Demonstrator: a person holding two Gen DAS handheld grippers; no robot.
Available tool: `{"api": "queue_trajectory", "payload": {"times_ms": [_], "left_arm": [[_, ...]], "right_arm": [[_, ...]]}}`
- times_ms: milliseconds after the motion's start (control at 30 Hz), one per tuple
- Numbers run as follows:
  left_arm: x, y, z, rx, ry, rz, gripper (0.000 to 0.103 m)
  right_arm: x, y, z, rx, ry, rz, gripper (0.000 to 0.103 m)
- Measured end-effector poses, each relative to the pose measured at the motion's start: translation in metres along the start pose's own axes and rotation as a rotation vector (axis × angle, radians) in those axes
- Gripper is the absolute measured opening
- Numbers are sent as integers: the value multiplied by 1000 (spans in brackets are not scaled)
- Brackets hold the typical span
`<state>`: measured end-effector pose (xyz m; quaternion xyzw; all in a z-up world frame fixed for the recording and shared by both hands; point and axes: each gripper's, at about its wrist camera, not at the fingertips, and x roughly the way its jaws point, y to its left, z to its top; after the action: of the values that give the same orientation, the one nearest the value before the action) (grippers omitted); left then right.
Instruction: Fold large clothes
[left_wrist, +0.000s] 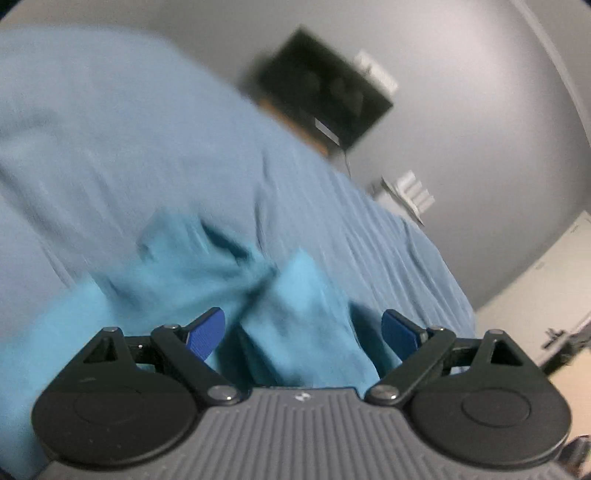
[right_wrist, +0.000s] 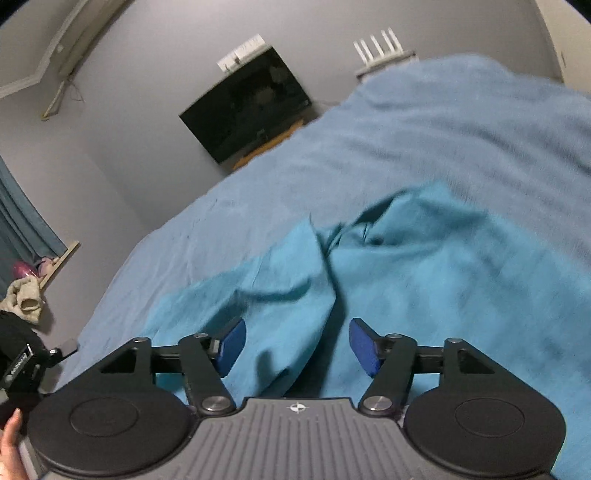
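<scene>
crumpled turquoise garment (right_wrist: 424, 280) on bed (right_wrist: 424, 147)

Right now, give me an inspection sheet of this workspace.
Surface: bed under a wrinkled blue-grey sheet.
Job's things: turquoise garment lying rumpled on the sheet, creased and not yet folded flat.
Clutter: beige cloth and pink items on the sill at the left edge.
Grippers: left hand-held gripper open, pads clear of the garment; right hand-held gripper open, nothing pinched.
Cables: thin wire hanging down the wall by the ceiling trim.
Surroundings: grey wall, dark TV mounted on it, white router beyond the bed, blue curtain.
</scene>
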<state>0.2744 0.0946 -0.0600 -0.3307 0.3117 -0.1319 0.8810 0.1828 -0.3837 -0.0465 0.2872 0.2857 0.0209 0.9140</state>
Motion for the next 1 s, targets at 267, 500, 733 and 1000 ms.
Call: {"api": "queue_trajectory", "payload": {"times_ms": [267, 500, 733, 1000], "left_arm": [[30, 14, -16, -60, 148, 5, 2], [3, -19, -35, 128, 197, 7, 1], [4, -19, -39, 151, 197, 144, 6], [-22, -92, -62, 526, -35, 109, 63]], "right_arm": [[23, 11, -13, -23, 29, 51, 16], [-14, 10, -7, -38, -95, -14, 9], [-9, 8, -15, -49, -39, -163, 45], [-37, 64, -26, -386, -202, -90, 59]]}}
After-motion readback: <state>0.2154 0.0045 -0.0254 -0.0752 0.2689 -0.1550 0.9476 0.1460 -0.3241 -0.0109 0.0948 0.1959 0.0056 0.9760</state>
